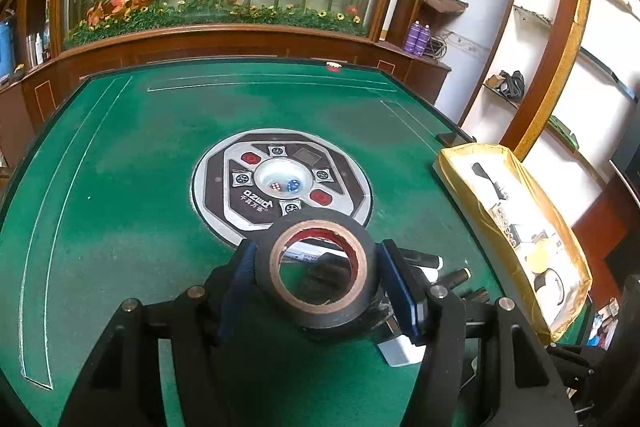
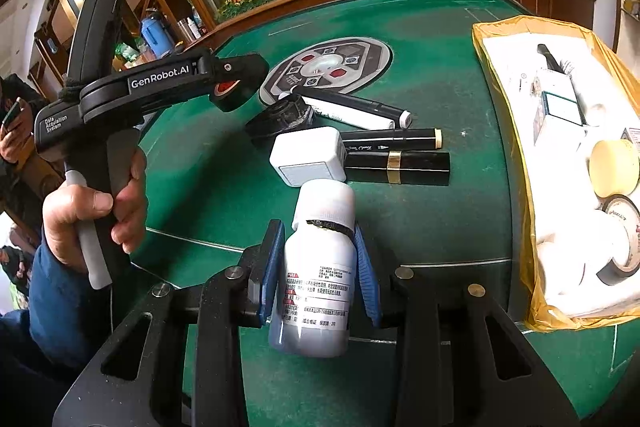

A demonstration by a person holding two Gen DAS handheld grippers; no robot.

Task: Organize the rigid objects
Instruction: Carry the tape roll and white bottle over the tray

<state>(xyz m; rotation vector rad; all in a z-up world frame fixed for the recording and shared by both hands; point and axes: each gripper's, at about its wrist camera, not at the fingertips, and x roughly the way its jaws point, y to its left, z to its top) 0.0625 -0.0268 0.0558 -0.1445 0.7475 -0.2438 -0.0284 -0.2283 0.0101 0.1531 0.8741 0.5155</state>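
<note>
Here the left gripper [image 1: 318,283] has its blue-padded jaws pressed against the sides of a glossy black roll of tape [image 1: 322,273] with a brown cardboard core, held clear above the green felt table [image 1: 120,187]; in the right wrist view the same gripper [image 2: 234,89], black moulded plastic with white lettering, is carried by a hand [image 2: 94,219] wrapped round its grey grip. The right gripper [image 2: 320,267] is closed on a smooth white plastic bottle [image 2: 316,267] with a ribbed white cap and a printed paper label, its blue pads bearing on the bottle's shoulders, also lifted off the felt. Just beyond the bottle lies a rounded white plastic box [image 2: 308,157], touching a slim black marker with a cream end cap [image 2: 392,140] and a glossy black tube with a gold band [image 2: 398,167]. Farther back rest a white marker with black ends [image 2: 352,109] and a dark round lid-like disc [image 2: 280,117], its material hard to judge. Behind these sits the table's circular metallic centre panel [image 2: 332,65] with a clear dome over dice. At the table's right edge stands a shallow box lined with crinkled yellow plastic [image 2: 516,131], holding a cream round puck [image 2: 616,167], a small printed carton [image 2: 560,109] and a pale roll of tape [image 2: 622,239].
</note>
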